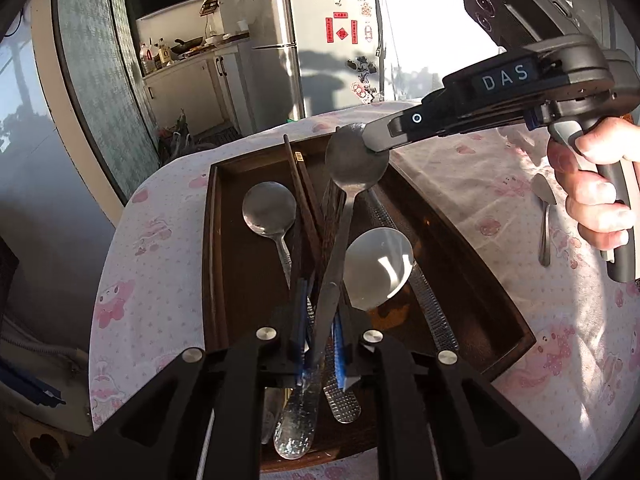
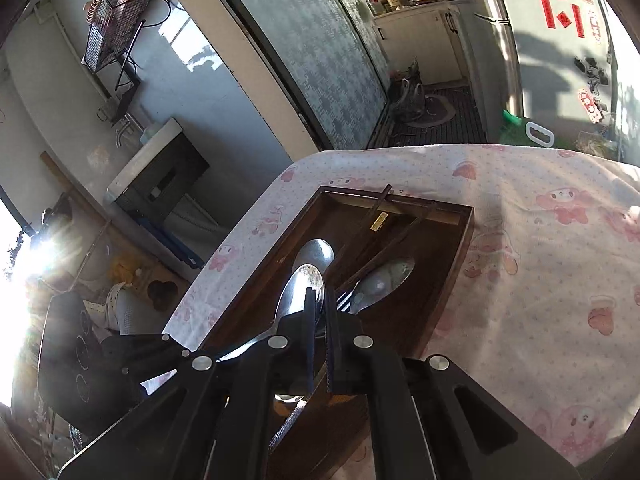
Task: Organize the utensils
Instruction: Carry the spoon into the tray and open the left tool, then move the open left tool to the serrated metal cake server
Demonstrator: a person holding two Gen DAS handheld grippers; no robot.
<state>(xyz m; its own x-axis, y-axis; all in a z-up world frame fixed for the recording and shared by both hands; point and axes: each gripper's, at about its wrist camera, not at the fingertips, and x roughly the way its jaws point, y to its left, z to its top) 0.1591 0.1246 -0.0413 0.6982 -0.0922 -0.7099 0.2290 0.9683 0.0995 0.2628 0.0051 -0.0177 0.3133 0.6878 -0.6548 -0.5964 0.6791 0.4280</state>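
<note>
A dark wooden tray [image 1: 216,240] sits on a tabletop [image 1: 460,184] covered with a white cloth printed with pink cartoon figures, and everything below is placed against that tray.

Toward the tray's left side lies a round-bowled spoon [image 1: 269,209], bowl up, its handle running toward the camera. Just right of it, brown chopsticks [image 1: 298,176] lie lengthwise, their far ends resting on the tray's far rim.

Over the middle of the tray hangs the left gripper [image 1: 318,344]. Its jaws are nearly together and pinch the flat handle of a long spoon [image 1: 354,160], which slants upward and away so that its bowl stands above the tray's far end. The speckled handle tip sticks out below the jaws on the near side.

In the tray's right half lies a second large spoon [image 1: 378,268], its bowl catching the light, beside a long textured metal handle [image 1: 424,292] that runs along the tray's right wall.

The right gripper [image 1: 376,142] reaches in from the right, held by a hand [image 1: 592,184], and its tip meets the raised bowl of the long spoon. In the right wrist view the right gripper's [image 2: 320,312] jaws stand almost closed, with that bowl against their left side; I cannot tell whether they pinch its edge.

Well to the right of the tray, a small spoon [image 1: 545,216] lies on the cloth. A fridge [image 1: 320,40] stands beyond the tray's far end.
</note>
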